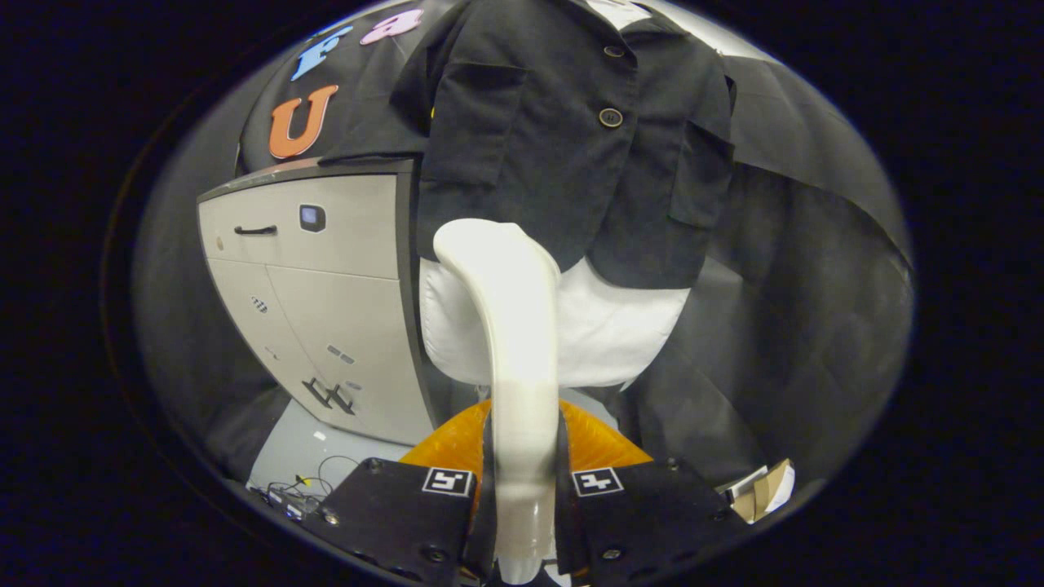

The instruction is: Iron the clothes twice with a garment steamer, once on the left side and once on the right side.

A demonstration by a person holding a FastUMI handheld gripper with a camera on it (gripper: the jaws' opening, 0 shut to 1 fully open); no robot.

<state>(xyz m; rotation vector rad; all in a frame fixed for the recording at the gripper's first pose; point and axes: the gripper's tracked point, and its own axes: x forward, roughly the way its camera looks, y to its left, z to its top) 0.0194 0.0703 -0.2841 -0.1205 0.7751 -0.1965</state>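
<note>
Gripper pinching the handle of the white plastic garment steamer, both fingers pressed on it. Steamer head sits at the bottom hem of the black buttoned jacket, slightly left of centre. Looks like a pass starting or ending; which side is done, can't tell.

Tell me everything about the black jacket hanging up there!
The black jacket is short, of matte woven cloth, hanging upright over a white padded form that shows below its hem. It is buttoned up, with two dark buttons in view and flat pockets either side. The white steamer, clamped in the gripper, rises before its lower left front.
</note>
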